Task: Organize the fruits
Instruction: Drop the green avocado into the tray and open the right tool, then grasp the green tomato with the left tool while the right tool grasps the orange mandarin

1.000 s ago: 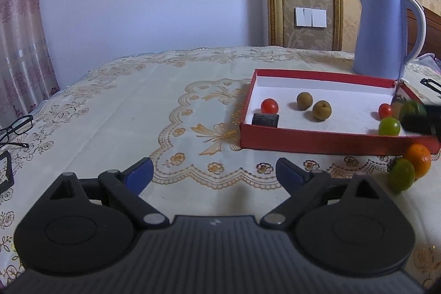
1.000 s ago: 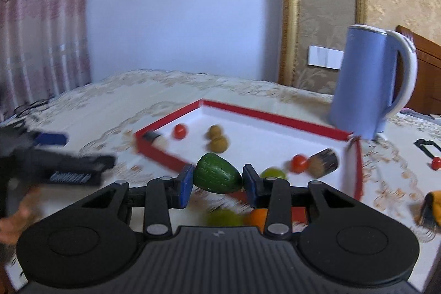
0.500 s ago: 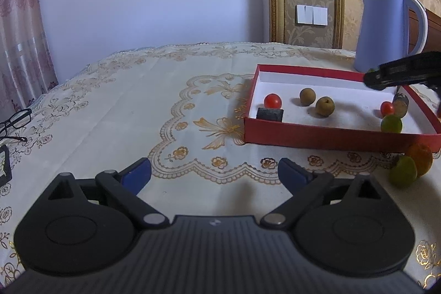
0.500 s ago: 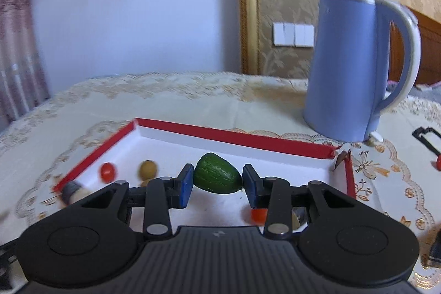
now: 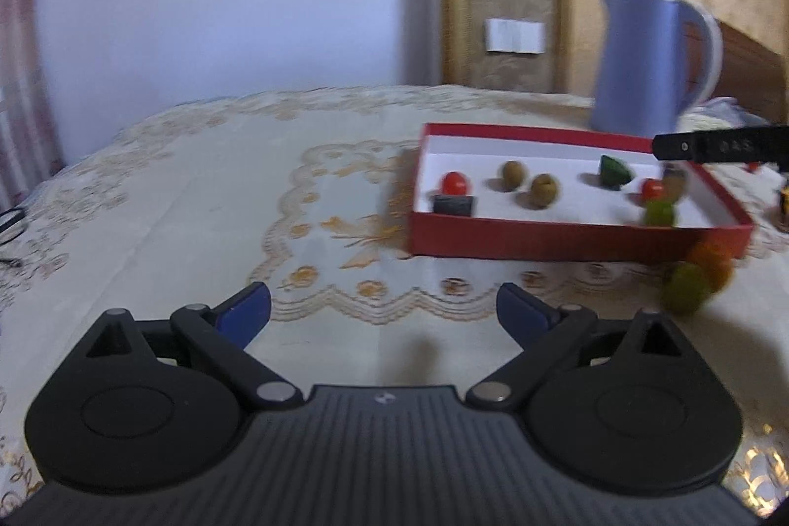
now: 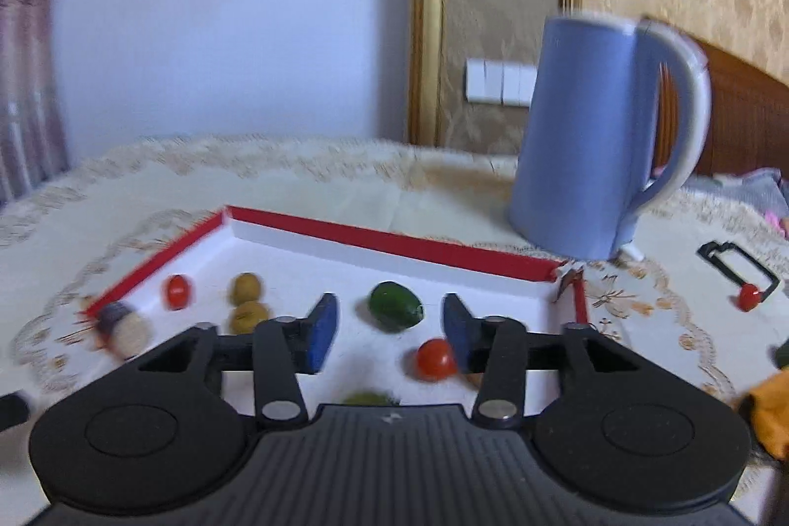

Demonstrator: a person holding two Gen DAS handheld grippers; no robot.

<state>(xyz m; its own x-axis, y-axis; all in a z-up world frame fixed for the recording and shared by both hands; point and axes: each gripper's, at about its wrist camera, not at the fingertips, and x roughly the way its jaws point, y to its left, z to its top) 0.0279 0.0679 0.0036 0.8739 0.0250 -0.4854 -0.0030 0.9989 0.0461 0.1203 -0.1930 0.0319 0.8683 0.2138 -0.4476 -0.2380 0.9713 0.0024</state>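
The right gripper (image 6: 389, 331) has just been opening, and the dark green fruit (image 6: 396, 306) now lies free on the white floor of the red tray (image 6: 394, 245), beyond the parted pads and touching neither. Also inside the tray sit two red tomatoes (image 6: 435, 359), two brown fruits (image 6: 245, 288), a light green fruit (image 5: 659, 212) near the front wall, and a couple of dark cylindrical items that are too blurred to name. Left to do, judging from the left wrist view: an orange fruit (image 5: 712, 262) and a yellow-green fruit (image 5: 688, 293) rest on the tablecloth (image 5: 197, 205) just outside the tray's front right corner. The left gripper (image 5: 383, 310) hovers wide and empty over bare cloth with plenty of room. The tray's low walls need clearing on each entry, and the blue kettle (image 6: 599, 136) stands close behind its far right corner.
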